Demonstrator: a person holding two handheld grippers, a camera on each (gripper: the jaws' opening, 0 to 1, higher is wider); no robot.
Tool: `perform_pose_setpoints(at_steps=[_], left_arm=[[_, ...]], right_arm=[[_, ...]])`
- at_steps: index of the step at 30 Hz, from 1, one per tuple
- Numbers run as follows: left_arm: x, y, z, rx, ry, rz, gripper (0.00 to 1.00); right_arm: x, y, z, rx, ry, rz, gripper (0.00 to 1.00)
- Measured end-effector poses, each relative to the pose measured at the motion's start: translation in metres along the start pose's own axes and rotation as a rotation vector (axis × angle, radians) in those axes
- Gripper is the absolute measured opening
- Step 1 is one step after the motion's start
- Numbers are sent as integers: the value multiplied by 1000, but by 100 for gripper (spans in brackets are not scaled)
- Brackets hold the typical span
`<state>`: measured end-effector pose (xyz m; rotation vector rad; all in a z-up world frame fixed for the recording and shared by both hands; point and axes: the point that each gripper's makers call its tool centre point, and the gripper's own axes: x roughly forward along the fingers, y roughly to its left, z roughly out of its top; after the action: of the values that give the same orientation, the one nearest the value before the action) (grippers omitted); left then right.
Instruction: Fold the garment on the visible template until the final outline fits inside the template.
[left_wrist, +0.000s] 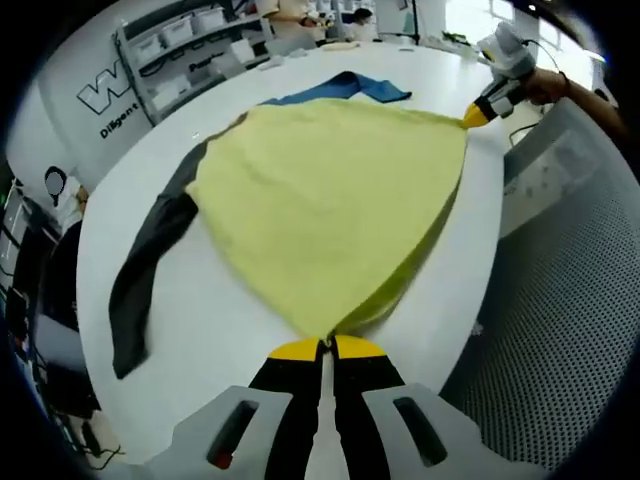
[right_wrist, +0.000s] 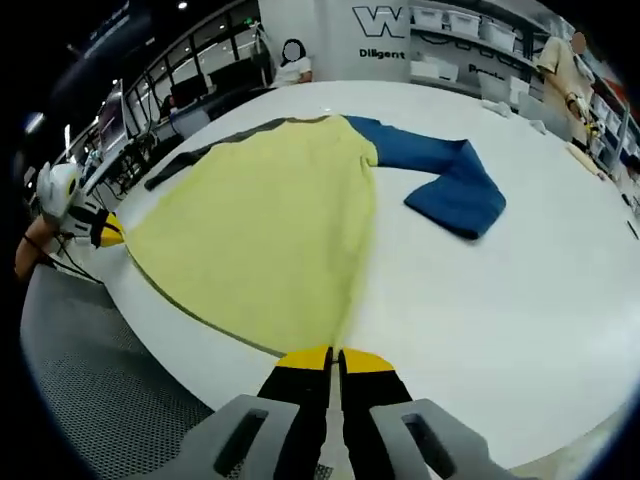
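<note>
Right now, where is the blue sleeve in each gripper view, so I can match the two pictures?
Left gripper view: the blue sleeve lies at top centre, beyond the yellow body.
Right gripper view: the blue sleeve stretches right of centre, bent downward at its end.
Shared landmark: the yellow body, on the white table.

Two gripper cameras, set at neighbouring corners of one hem, looking across the same tabletop.

The left gripper view looks low and close along its own fingers (left_wrist: 328, 350) over the yellow garment (left_wrist: 330, 200) toward shelving, with the right gripper (left_wrist: 474, 116) at its upper right. The right gripper view looks along its fingers (right_wrist: 334, 358) over the same garment (right_wrist: 260, 220) and white tabletop (right_wrist: 520, 300), with the left gripper (right_wrist: 110, 233) at its left edge.
</note>
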<state>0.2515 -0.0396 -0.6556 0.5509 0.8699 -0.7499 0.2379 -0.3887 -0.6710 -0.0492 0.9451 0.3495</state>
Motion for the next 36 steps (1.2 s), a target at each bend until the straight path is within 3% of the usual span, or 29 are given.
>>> perform_pose_setpoints(at_steps=[20, 26, 30, 36], left_arm=[[5, -7, -14, -37, 38, -13, 1], [3, -9, -14, -59, 17, -16, 8], [-3, -4, -10, -108, -24, -11, 22], [-13, 16, 7, -240, -140, 33, 42]], right_arm=[[2, -2, -9, 28, 37, -4, 0], [0, -3, -6, 30, 19, -2, 1], [-4, -7, 7, 58, -36, -7, 19], [-11, -10, 32, 101, -129, 12, 39]])
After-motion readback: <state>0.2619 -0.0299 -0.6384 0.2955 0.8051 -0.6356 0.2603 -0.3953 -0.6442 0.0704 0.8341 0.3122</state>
